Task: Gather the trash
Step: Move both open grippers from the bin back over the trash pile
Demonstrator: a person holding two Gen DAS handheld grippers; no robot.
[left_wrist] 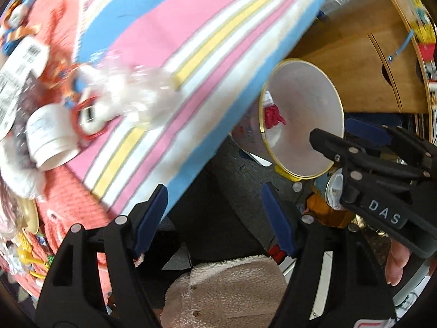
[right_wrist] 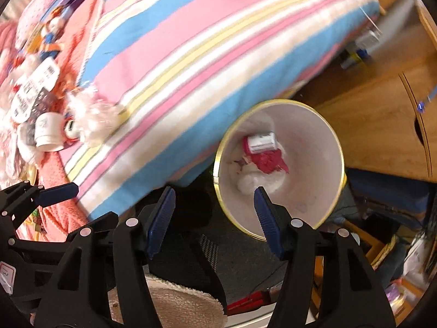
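A white bin with a gold rim (left_wrist: 314, 93) (right_wrist: 308, 210) stands beside the bed, with red and white scraps (right_wrist: 266, 154) at its bottom. On the bed lie a tipped white paper cup (left_wrist: 52, 142) (right_wrist: 49, 134), crumpled clear wrap (left_wrist: 131, 90) (right_wrist: 92, 120) and labelled packaging (left_wrist: 19, 82). My right gripper (right_wrist: 214, 218) (left_wrist: 331, 129) is open and holds nothing; it hovers at the bin's near rim, one pad over the opening. My left gripper (left_wrist: 215, 218) hangs open and holds nothing below the bed's edge, left of the bin. One of its fingers (right_wrist: 57, 192) shows in the right wrist view.
A striped pink, blue and yellow blanket (left_wrist: 191, 41) overhangs the bed edge, with a coral knitted cover (left_wrist: 68, 191) to its left. Wooden furniture (left_wrist: 355, 63) stands behind the bin. A fuzzy slipper (left_wrist: 226, 292) and clutter lie on the dark floor. A person's fingers (left_wrist: 396, 262) hold the right gripper.
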